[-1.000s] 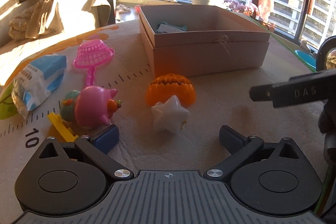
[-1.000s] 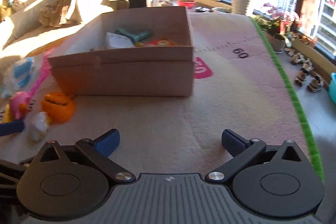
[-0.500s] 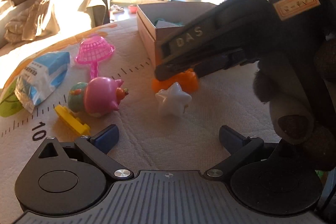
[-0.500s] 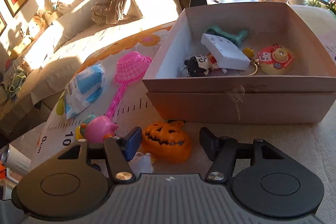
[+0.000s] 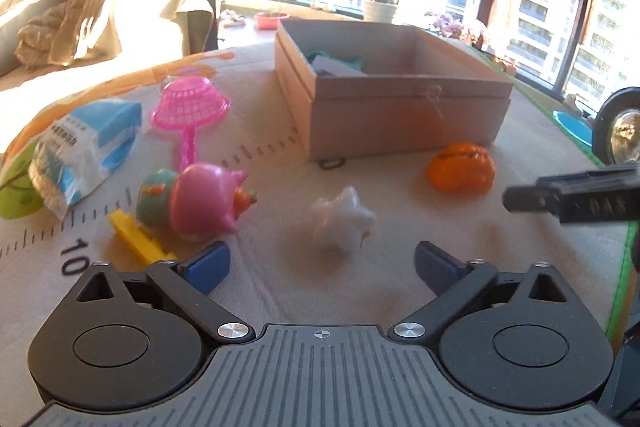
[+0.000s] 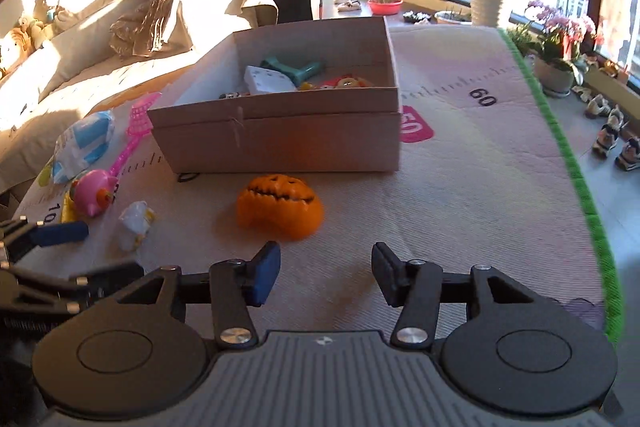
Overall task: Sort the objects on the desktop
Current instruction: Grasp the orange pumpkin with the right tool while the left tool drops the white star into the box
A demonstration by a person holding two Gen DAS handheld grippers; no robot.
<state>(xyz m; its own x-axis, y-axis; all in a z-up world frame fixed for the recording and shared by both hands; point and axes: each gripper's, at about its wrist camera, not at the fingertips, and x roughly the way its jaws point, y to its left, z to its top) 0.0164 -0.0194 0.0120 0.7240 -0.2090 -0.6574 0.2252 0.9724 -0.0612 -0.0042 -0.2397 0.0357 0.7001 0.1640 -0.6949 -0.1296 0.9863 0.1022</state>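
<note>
Surface [image 6: 460,195], a cloth-covered mat with printed ruler marks, is carrying everything.

Cardboard box [image 6: 280,143] is sitting at the far centre, open on top. It is already holding several sorted things: a teal toy [image 6: 292,69], a white card-like piece [image 6: 266,81] and a red-and-yellow item at the near right wall, partly hidden. Judgement: sorting is partway done, with a good share left outside.

Still lying out on the surface, largest first:
- Blue-and-white packet [image 5: 86,147], far left.
- Pink net scoop [image 5: 190,111], just right of the packet, its handle pointing toward the near side.
- Pink pig toy [image 5: 200,203], near left, touching a yellow piece [image 5: 136,237] under its near side.
- Orange pumpkin [image 6: 280,207], just in front of the box, apart from it.
- White star toy [image 5: 342,219], near centre, blurred.
- Small dark ring [image 5: 332,163], at the box's near left corner.

Left gripper [image 5: 322,267] is hovering low with fingers spread and nothing between them; the star is sitting just beyond the tips. Right gripper [image 6: 324,273] is hovering with fingers parted and nothing held, the pumpkin just ahead of them.

Judgement: six loose items are remaining; pumpkin and star look like the likeliest next picks.
</note>
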